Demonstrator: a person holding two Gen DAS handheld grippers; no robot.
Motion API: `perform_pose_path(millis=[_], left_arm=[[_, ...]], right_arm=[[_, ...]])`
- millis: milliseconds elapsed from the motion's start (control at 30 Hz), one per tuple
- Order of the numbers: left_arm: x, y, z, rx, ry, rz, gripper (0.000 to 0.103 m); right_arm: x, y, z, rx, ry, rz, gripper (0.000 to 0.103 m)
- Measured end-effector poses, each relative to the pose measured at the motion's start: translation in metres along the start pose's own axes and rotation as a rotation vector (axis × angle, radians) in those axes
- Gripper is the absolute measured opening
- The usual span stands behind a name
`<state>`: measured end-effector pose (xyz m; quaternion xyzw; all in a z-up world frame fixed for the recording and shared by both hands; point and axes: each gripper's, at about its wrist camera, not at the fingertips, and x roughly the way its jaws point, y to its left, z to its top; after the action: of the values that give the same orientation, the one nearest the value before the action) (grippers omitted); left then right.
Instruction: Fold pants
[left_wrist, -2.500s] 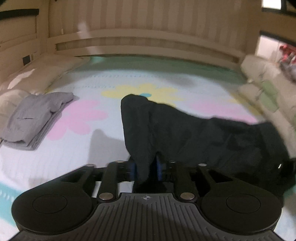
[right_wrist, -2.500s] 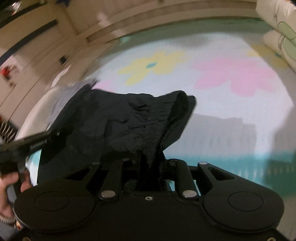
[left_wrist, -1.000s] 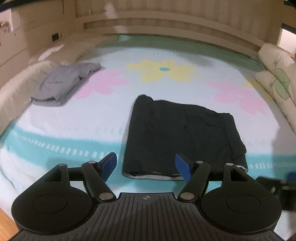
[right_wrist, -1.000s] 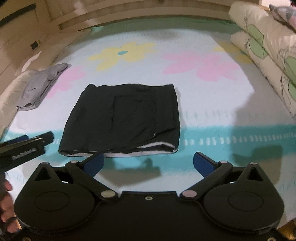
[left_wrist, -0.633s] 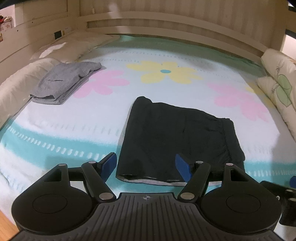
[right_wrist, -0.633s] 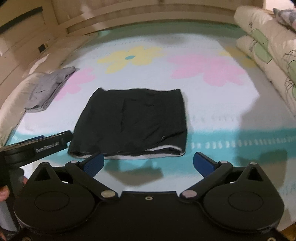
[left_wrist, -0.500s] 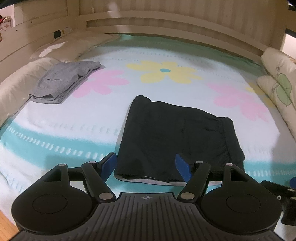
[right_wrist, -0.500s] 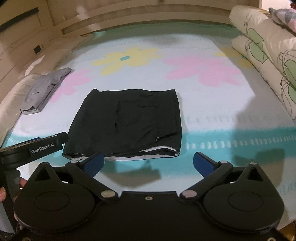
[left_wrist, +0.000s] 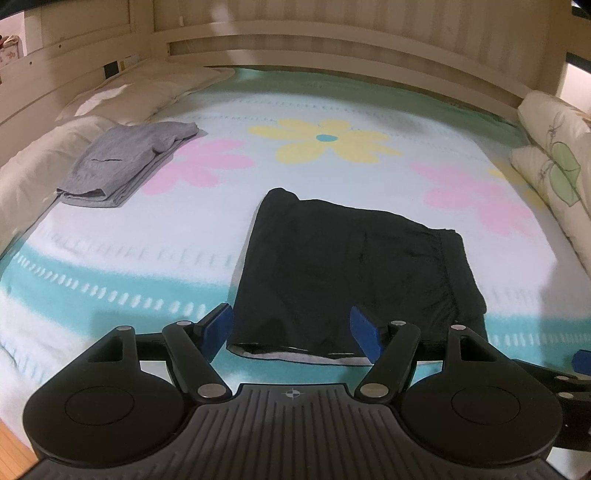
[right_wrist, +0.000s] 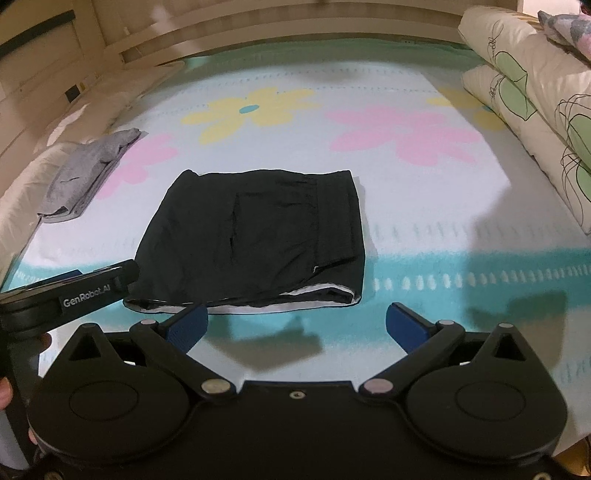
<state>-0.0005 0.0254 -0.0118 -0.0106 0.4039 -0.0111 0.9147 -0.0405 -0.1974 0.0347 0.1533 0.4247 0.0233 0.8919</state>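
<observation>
The black pants lie folded into a flat rectangle on the flowered bed cover, a white lining edge showing along the near side; they also show in the right wrist view. My left gripper is open and empty, just short of the pants' near edge. My right gripper is open and empty, held back from the near edge above the teal stripe. The left gripper's body shows at the left of the right wrist view.
A folded grey garment lies at the far left of the bed. White pillows line the left side. Rolled flowered bedding lies along the right edge. A wooden headboard closes the far end.
Both grippers let go of the pants, which now lie flat and folded on the bed. Both have opened and drawn back toward the near edge; little has moved in the last half second.
</observation>
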Motion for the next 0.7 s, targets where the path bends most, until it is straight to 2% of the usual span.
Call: perform_pose_path(millis=[700], left_arm=[[0.0002, -0.0042, -0.0023, 0.005, 0.019, -0.006, 0.068]], right_arm=[[0.0063, 0.0016, -0.0016, 0.009, 0.022, -0.005, 0.102]])
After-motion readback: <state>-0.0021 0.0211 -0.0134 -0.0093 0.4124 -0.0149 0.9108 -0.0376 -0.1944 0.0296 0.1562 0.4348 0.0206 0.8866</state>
